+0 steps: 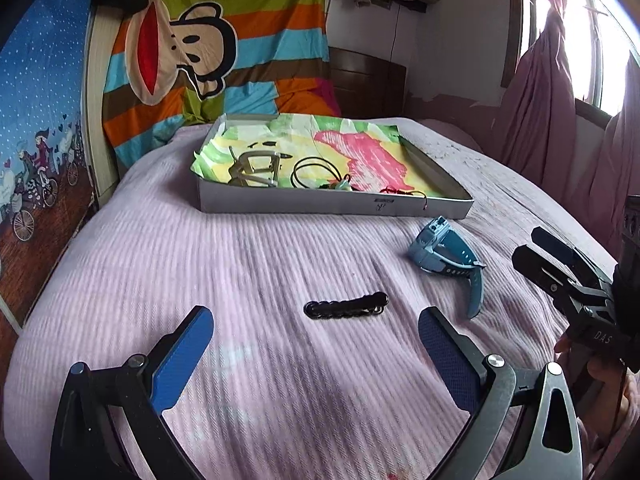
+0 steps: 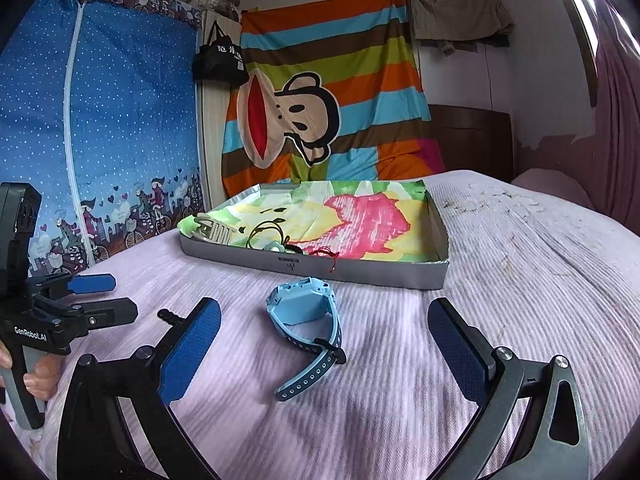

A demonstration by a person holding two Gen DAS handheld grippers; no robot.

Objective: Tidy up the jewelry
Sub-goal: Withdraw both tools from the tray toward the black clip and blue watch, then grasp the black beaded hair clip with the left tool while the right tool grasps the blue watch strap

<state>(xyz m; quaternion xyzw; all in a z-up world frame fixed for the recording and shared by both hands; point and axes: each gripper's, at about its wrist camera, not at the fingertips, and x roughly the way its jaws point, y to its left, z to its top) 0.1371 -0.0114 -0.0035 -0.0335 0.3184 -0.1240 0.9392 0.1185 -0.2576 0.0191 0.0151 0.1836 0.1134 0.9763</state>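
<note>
A black beaded bracelet (image 1: pixel 346 306) lies on the pink bedspread, just beyond and between the tips of my open left gripper (image 1: pixel 316 314). A light blue watch (image 1: pixel 444 256) lies to its right. In the right wrist view the blue watch (image 2: pixel 304 312) sits between the spread fingers of my open right gripper (image 2: pixel 325 305), untouched. The grey tray (image 2: pixel 320 268) beyond it, lined with colourful paper, holds a hair clip (image 1: pixel 256 168), a black cord loop (image 1: pixel 316 172) and a red string (image 1: pixel 404 192). The left gripper (image 2: pixel 120 296) partly hides the bracelet (image 2: pixel 168 315).
The right gripper (image 1: pixel 528 246) enters from the right edge, held by a hand (image 1: pixel 600 368). A striped cartoon blanket (image 2: pixel 320 100) hangs behind the bed, a blue fabric wardrobe (image 2: pixel 120 120) stands at the left, and pink curtains (image 1: pixel 540 112) hang at the right.
</note>
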